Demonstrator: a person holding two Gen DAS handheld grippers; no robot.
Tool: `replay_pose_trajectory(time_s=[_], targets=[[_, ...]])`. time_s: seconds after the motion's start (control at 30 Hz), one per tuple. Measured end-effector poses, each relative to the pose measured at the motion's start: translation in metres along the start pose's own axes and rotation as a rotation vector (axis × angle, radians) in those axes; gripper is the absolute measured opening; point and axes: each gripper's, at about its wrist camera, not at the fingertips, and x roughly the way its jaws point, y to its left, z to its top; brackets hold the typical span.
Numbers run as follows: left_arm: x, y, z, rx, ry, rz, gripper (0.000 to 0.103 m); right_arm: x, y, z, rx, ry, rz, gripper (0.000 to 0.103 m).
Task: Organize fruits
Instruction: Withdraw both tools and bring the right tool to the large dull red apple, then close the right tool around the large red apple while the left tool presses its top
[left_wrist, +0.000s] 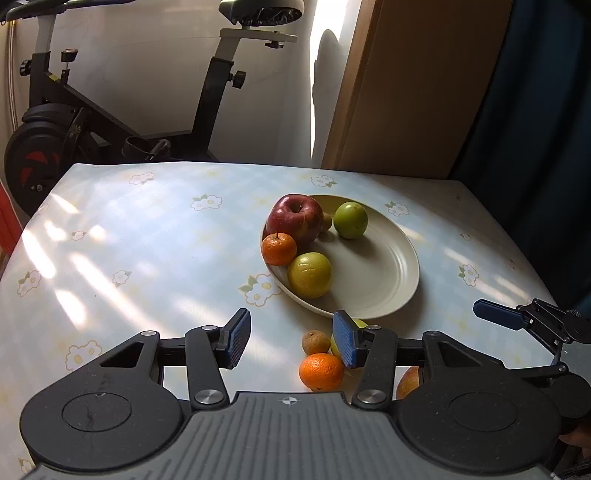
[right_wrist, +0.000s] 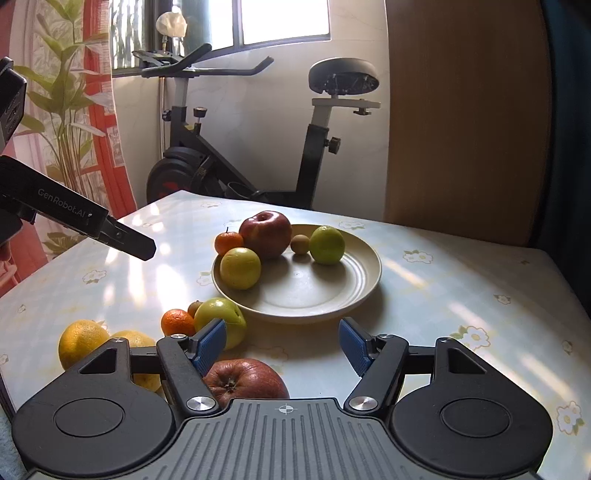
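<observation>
Tools (left_wrist: 291, 341) (right_wrist: 282, 345) tilted down, jaws apart

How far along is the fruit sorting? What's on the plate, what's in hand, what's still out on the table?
On the plate: red apple, two green fruits, a mandarin, a small brown fruit. Both the left gripper and the right gripper are open and empty. Left on the table: green apple, orange mandarin, a second red apple, two yellow citrus and a small brown fruit.

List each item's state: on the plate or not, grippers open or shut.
Plate: holds five fruits.
Red apple: on plate.
Red apple near the right gripper: on table.
Green apple: on table.
Left gripper: open, empty.
Right gripper: open, empty.
</observation>
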Motion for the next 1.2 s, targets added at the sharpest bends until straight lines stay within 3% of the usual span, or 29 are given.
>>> replay_pose_trajectory(time_s=[0.23,0.5,0.67,0.87,1.2], targets=[[-0.003,-0.01,-0.015,0.012,0.012,0.005,0.052,-0.002,0.013,-0.021,-0.021,-0.026,0.051,0.064],[-0.002,-0.016,-0.025,0.015,0.029,0.009,0.052,0.003,0.019,-0.044,-0.056,0.002,0.054,0.065],[0.003,-0.021,-0.03,0.0,0.039,-0.005,0.052,0.006,0.019,-0.048,-0.077,0.012,0.07,0.066],[0.007,-0.024,-0.033,-0.006,0.052,-0.019,0.052,0.019,0.015,-0.049,-0.049,0.091,0.093,0.069],[0.011,-0.026,-0.032,-0.028,0.064,-0.039,0.052,0.021,0.015,-0.051,-0.05,0.106,0.09,0.071]])
